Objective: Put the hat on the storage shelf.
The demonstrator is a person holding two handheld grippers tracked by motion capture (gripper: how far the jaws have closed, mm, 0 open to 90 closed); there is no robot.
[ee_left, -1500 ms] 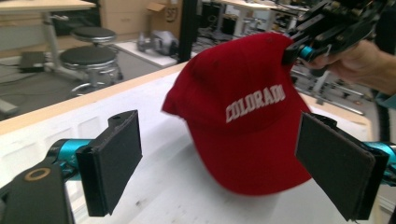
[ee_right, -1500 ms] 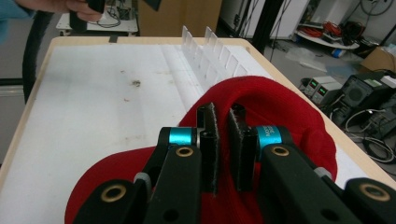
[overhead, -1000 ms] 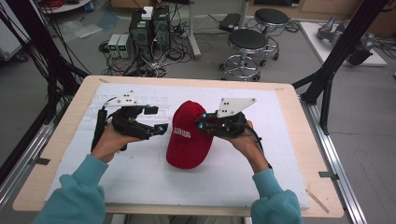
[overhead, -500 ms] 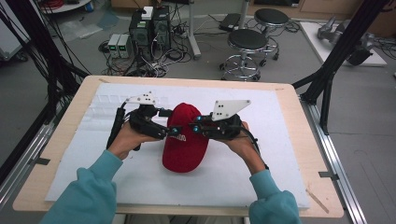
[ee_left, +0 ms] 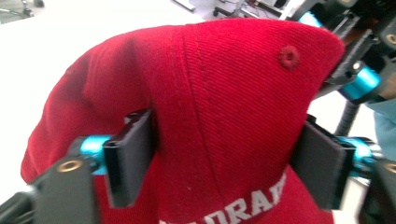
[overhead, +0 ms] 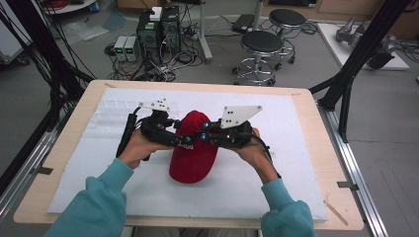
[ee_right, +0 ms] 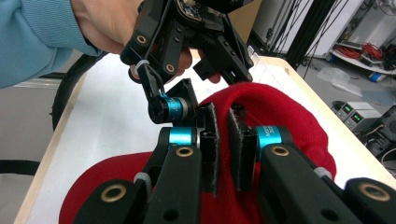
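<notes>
While the left gripper point(ee_left: 224, 158) stands wide around the red cap point(overhead: 193, 148), the right gripper point(ee_right: 223, 144) pinches its fabric.

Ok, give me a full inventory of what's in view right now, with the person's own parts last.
cap: 1, red with white lettering, middle of the sheet, between both grippers
sheet: 1, white, covers the table top
table: 1, light wood edge
stools: 2, black seats, floor beyond the table
electronics boxes: several, black and grey, floor behind
left gripper: 1, black with blue parts, jaws apart around the cap's crown
right gripper: 1, black, jaws nearly closed, pinching cap fabric
sleeves: 2, teal, bottom edge
</notes>
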